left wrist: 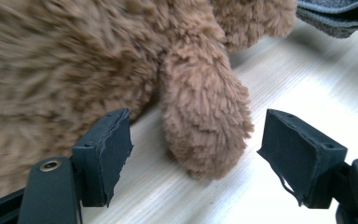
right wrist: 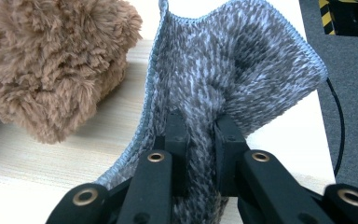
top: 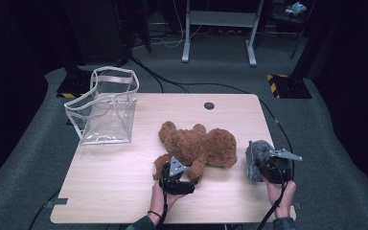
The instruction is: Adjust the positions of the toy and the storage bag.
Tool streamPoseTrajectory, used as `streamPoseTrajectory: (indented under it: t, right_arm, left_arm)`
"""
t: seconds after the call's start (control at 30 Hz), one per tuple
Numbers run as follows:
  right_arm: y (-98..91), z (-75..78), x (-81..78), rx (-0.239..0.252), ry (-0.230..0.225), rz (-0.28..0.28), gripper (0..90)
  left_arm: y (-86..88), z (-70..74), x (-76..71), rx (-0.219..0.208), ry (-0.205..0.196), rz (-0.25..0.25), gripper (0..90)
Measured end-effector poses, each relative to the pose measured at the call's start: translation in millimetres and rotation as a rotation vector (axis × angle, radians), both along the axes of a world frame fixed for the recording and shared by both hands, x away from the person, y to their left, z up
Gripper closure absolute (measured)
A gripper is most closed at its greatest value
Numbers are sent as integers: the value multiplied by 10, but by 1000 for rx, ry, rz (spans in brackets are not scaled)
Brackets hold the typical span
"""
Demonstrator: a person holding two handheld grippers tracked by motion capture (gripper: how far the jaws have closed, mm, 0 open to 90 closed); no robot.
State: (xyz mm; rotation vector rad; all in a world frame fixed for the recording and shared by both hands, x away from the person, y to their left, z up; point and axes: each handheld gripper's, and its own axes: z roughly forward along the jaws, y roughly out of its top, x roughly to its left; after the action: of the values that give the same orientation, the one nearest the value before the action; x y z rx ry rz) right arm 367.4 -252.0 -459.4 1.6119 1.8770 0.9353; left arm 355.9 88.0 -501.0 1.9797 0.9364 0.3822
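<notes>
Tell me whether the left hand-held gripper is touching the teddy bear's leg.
Apart. In the left gripper view the leg sits between the open jaws of the left hand-held gripper, with bare table on both sides.

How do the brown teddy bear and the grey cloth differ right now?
The teddy bear is brown, bulky and lies flat on the table; the grey cloth is thin and held upright. The right tongs pinch the cloth, while the left tongs stand open around the bear's leg. Both look fuzzy.

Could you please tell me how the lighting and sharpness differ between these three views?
High view: the table is lit, the surroundings dark. Left gripper view: the bear at left is blurred, its paw sharper, and the tabletop glares at right. Right gripper view: the cloth is sharp, and the table behind it is washed out white.
</notes>
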Motion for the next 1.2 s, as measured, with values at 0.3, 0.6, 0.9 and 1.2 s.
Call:
streamPoseTrajectory:
  t: [0.3,0.6,0.9,1.2]
  right_arm:
    - [-1,-16,1,8,2,0,793]
    - [0,-45,-2,12,12,-3,793]
    - [3,-33,3,14,8,-2,793]
    - [19,-35,15,13,7,0,792]
  left_arm:
    - [-180,-126,1,52,-19,22,367]
    - [-216,-180,32,65,-17,28,652]
    - [-92,-39,113,27,-46,6,772]
    - [-47,257,239,32,-113,-25,792]
